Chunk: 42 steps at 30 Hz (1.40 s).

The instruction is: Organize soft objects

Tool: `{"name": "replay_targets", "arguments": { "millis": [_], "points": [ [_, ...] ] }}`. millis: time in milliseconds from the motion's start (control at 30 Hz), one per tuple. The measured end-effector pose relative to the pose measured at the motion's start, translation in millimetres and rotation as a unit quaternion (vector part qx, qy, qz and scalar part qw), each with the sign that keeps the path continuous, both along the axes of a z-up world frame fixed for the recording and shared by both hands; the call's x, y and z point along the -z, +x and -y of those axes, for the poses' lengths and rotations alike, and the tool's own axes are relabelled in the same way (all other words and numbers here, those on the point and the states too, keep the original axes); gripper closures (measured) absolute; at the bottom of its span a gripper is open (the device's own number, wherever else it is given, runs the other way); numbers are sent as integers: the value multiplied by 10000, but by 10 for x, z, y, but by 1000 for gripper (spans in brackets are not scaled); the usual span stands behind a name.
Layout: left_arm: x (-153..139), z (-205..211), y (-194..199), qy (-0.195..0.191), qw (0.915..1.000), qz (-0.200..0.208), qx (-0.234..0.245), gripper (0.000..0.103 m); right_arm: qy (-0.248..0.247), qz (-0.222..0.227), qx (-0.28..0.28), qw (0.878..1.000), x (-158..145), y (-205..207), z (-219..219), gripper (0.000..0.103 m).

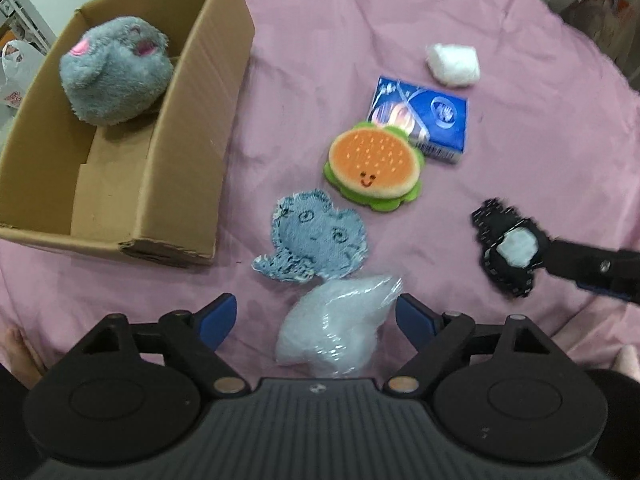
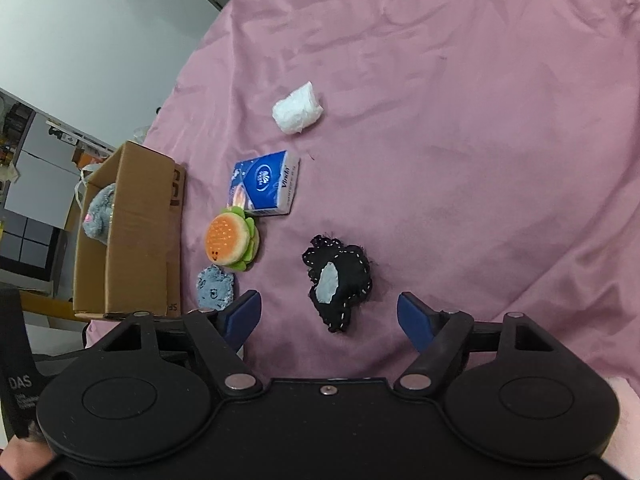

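From the left wrist, the left gripper (image 1: 316, 312) holds its fingers apart around a clear bag of white stuffing (image 1: 336, 328) without pressing it, near the pink worktop (image 1: 360, 20) edge; the cardboard box (image 1: 192, 128) holds a grey plush toy (image 1: 112, 72). From the right wrist, the right gripper (image 2: 330, 316) is open over a black patch (image 2: 340, 280), the blue tissue pack (image 2: 264, 184) reads "Vinda", and bare cloth lies to the right.
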<state>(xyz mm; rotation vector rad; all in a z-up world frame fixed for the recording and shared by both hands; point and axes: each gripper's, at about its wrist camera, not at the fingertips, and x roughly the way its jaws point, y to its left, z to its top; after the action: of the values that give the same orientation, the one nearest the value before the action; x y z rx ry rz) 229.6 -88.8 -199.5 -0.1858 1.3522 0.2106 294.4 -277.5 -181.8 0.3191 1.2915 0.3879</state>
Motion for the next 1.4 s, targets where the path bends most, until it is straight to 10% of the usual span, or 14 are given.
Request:
{"name": "replay_targets", "arguments": {
  "millis": [267, 500, 1400],
  "points": [
    [218, -52, 16, -460, 9983, -287, -209, 48, -288, -126, -157, 9994, 198, 142, -187, 42],
    [185, -2, -1, -432, 9985, -319, -136, 57, -36, -318, -73, 9995, 310, 170, -173, 83],
    [-720, -146, -325, -567, 9950, 822, 53, 58, -50, 740, 214, 9970, -590, -349, -165, 84]
  ]
}}
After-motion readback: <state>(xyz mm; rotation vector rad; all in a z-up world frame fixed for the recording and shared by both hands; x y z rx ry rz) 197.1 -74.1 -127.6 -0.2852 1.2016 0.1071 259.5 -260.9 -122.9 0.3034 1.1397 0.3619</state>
